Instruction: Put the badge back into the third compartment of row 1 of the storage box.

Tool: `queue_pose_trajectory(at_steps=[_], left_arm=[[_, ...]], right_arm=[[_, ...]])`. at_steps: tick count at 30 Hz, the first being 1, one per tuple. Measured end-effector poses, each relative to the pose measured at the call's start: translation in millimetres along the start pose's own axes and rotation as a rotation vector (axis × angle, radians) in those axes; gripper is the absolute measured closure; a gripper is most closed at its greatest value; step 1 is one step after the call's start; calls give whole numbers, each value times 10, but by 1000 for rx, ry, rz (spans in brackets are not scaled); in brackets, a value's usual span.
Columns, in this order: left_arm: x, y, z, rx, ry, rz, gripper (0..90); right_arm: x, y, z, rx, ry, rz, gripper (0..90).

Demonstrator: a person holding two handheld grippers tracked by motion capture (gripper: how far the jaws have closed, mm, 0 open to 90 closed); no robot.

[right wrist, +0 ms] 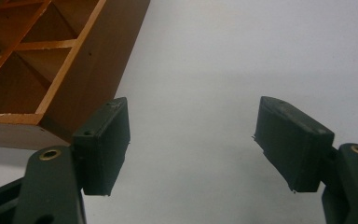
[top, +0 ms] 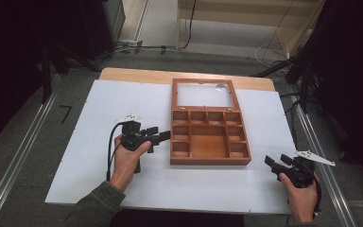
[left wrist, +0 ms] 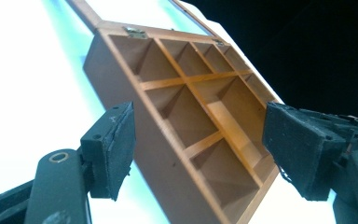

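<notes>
A wooden box with several empty compartments sits mid-table, its glass-paned lid folded back flat behind it. My left gripper hovers just left of the box's left wall, pointing toward it. In the left gripper view its jaws stand wide apart with the box's side wall framed between them, untouched. My right gripper rests off the box's front right corner. Its jaws are spread over bare white table, with the box's corner to the upper left. Neither gripper holds anything.
A white sheet covers the table, with a wooden strip at the far edge. Metal rails run along both sides of the table. Cables and dark stands lie on the floor beyond.
</notes>
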State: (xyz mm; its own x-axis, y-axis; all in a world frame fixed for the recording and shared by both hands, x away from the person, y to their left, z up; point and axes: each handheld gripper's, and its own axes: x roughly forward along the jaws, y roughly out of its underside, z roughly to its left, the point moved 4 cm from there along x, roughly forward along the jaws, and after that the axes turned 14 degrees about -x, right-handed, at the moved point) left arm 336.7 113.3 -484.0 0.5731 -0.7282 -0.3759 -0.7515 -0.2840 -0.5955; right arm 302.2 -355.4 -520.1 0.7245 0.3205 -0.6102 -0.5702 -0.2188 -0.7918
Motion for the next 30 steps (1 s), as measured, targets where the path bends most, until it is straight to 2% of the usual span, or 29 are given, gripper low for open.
queue_pose_trajectory(at_steps=[13,30], left_arm=[[-187,85,212,-28,-42,-16,256],[-404,160,366,-50,-75,-35,241]], right_arm=[[-1,2,-1,-1,1,0,242],[-8,0,8,2,-2,1,241]])
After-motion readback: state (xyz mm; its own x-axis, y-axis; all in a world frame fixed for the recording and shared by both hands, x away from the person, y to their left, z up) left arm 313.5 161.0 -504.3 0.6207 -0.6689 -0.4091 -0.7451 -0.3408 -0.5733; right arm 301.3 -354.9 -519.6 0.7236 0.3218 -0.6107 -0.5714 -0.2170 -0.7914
